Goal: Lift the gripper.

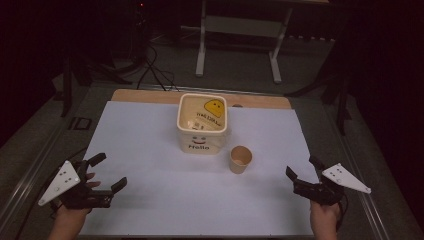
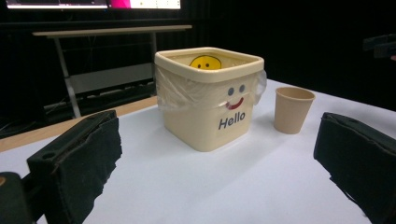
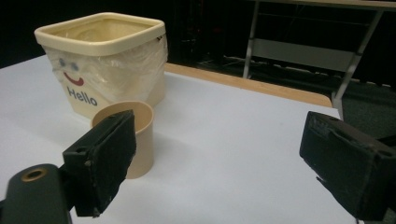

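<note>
- A cream square plastic bin (image 1: 202, 125) printed with a smiling face and the word "Hello" stands upright toward the far middle of the white-covered counter (image 1: 150, 150); a clear plastic liner is folded over its rim, and a yellow smiley shows inside it.
- A small tan paper cup (image 1: 240, 159) stands upright just beside the bin, on its near right in the high view, apart from it and open at the top.
- The left gripper (image 1: 107, 172), black with a grey three-cornered plate on top, is held in the person's left hand (image 1: 75, 210) at the near left edge of the counter; its jaws are spread wide with nothing between them.
- In the left gripper view both black jaws frame the bin and the cup, which sit well ahead of them.
- The right gripper (image 1: 302, 169), also with a grey plate, is held at the near right edge; its jaws stand wide apart and hold nothing.
- In the right gripper view the cup sits near the left jaw, partly hidden behind it, with the bin farther back.
- A wooden strip of the counter shows along the far edge, and a grey-legged table (image 1: 240, 30) stands on the dark floor beyond.
</note>
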A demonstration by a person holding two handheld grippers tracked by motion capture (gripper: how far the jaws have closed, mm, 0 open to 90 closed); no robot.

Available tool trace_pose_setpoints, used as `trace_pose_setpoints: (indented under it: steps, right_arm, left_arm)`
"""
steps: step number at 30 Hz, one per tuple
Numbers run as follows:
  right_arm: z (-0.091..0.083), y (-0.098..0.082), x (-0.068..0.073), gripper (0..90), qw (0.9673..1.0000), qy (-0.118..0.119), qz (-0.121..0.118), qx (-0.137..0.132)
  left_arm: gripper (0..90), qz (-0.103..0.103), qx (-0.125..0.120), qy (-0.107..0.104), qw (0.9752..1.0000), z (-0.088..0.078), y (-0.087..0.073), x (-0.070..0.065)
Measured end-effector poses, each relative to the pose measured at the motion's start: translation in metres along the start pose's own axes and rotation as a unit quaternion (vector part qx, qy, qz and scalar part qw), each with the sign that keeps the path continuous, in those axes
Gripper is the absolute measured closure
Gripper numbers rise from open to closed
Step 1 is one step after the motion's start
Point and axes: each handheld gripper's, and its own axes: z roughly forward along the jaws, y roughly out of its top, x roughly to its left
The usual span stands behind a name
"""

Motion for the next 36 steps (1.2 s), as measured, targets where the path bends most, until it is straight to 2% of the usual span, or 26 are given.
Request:
trace_pose_setpoints:
  steps: [6, 12, 13, 14, 17, 23, 27, 28, 31, 36]
  right_arm:
    - [-0.002, 0.005, -0.002, 10.7, 0.9999, 0.004, 0.012, -0.004]
    - [0.0, 0.016, -0.001, 10.8, 0.9993, 0.03, 0.018, -0.007]
    - [0.0, 0.018, 0.0, 10.8, 0.9989, 0.043, 0.014, -0.01]
    - [0.0, 0.02, 0.0, 10.8, 0.998, 0.061, 0.011, -0.011]
    - [0.001, 0.03, 0.001, 10.8, 0.9955, 0.094, 0.0, -0.007]
    - [0.009, 0.051, 0.007, 12.3, 0.9907, 0.135, -0.019, 0.008]
    - [0.019, 0.06, 0.011, 13.7, 0.9855, 0.166, -0.031, 0.02]
    - [0.019, 0.06, 0.011, 13.7, 0.9855, 0.166, -0.031, 0.02]
    - [0.032, 0.065, 0.017, 14.0, 0.9797, 0.193, -0.038, 0.039]
    - [0.051, 0.065, 0.023, 14.5, 0.972, 0.222, -0.049, 0.058]
  left_arm:
    - [1.7, 0.003, -0.005, -0.002, 1.0, 0.0, 0.001, -0.001]
    - [1.7, 0.006, -0.004, -0.008, 0.9999, 0.0, 0.001, -0.002]
    - [1.7, 0.007, -0.003, -0.008, 0.9999, 0.0, 0.002, -0.002]
    - [1.7, 0.008, -0.003, -0.009, 0.9999, 0.0, 0.002, -0.002]
    - [1.7, 0.009, -0.004, -0.012, 0.9999, 0.0, 0.003, -0.003]
    - [1.7, 0.012, -0.003, -0.015, 0.9998, 0.0, 0.003, -0.004]
    - [1.7, 0.012, -0.006, -0.016, 0.9998, -0.001, 0.003, -0.005]
    - [1.7, 0.012, -0.006, -0.016, 0.9998, -0.001, 0.003, -0.005]
    - [1.7, 0.014, -0.004, -0.017, 0.9997, -0.001, 0.003, -0.005]
    - [1.7, 0.014, -0.003, -0.018, 0.9997, 0.0, 0.003, -0.005]
